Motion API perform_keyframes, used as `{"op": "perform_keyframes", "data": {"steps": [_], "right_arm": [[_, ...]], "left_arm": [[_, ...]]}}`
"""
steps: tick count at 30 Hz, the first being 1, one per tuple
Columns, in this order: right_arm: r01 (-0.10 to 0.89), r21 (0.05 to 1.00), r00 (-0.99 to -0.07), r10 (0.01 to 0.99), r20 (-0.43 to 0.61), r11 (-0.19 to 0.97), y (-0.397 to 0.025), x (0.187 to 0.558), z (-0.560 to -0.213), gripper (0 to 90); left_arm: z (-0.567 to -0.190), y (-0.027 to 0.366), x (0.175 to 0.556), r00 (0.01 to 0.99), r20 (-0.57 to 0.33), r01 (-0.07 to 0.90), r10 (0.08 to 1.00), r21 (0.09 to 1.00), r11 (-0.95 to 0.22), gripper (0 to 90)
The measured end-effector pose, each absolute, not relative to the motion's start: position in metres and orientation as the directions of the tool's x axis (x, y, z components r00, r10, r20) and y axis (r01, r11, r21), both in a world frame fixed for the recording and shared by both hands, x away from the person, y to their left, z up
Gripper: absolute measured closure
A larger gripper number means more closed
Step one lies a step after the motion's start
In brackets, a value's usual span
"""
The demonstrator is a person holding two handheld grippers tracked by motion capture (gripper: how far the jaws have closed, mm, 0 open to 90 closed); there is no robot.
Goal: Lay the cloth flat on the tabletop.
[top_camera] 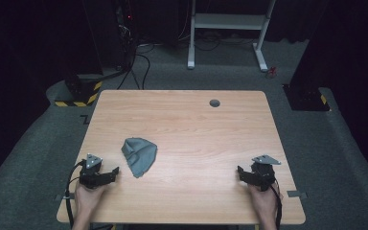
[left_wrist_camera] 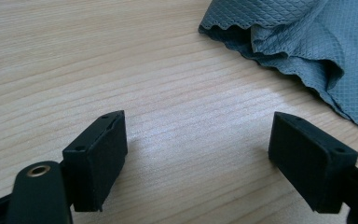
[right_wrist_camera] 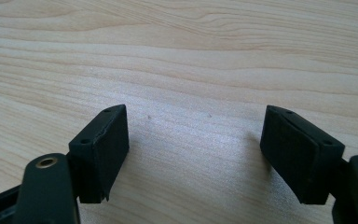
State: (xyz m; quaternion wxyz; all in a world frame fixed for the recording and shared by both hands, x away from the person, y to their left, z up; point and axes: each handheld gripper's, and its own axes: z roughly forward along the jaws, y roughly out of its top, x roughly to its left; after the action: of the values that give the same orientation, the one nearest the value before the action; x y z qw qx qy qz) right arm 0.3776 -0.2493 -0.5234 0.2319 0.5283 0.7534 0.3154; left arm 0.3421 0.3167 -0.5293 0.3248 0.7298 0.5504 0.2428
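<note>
A crumpled grey cloth (top_camera: pixel 140 155) lies on the wooden table (top_camera: pixel 196 139), left of the middle. In the left gripper view the cloth (left_wrist_camera: pixel 303 42) has a diamond weave and a wavy hem, and lies ahead to the right. My left gripper (top_camera: pixel 112 173) rests near the table's front left, a short way left of the cloth, not touching it. It stands open (left_wrist_camera: pixel 198 154) with bare wood between its jaws. My right gripper (top_camera: pixel 241 171) sits near the front right, far from the cloth. It stands open (right_wrist_camera: pixel 195 149) over bare wood.
A small round grommet hole (top_camera: pixel 214 103) sits near the table's far edge. Beyond the table, on grey carpet, stand a white desk frame (top_camera: pixel 227 28), cables (top_camera: pixel 139 67) and a yellow-and-black striped base (top_camera: pixel 79 93).
</note>
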Motion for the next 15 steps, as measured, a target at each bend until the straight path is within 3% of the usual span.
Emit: {"op": "perform_keyframes", "data": {"steps": [15], "right_arm": [[0.65,0.72,-0.334,0.942,-0.016,0.243,-0.2493,0.3776,-0.5234,23.5]], "left_arm": [[-0.5288,0.3089,0.3413,0.311,-0.01,0.636,0.95,0.745,-0.201,18.9]]}}
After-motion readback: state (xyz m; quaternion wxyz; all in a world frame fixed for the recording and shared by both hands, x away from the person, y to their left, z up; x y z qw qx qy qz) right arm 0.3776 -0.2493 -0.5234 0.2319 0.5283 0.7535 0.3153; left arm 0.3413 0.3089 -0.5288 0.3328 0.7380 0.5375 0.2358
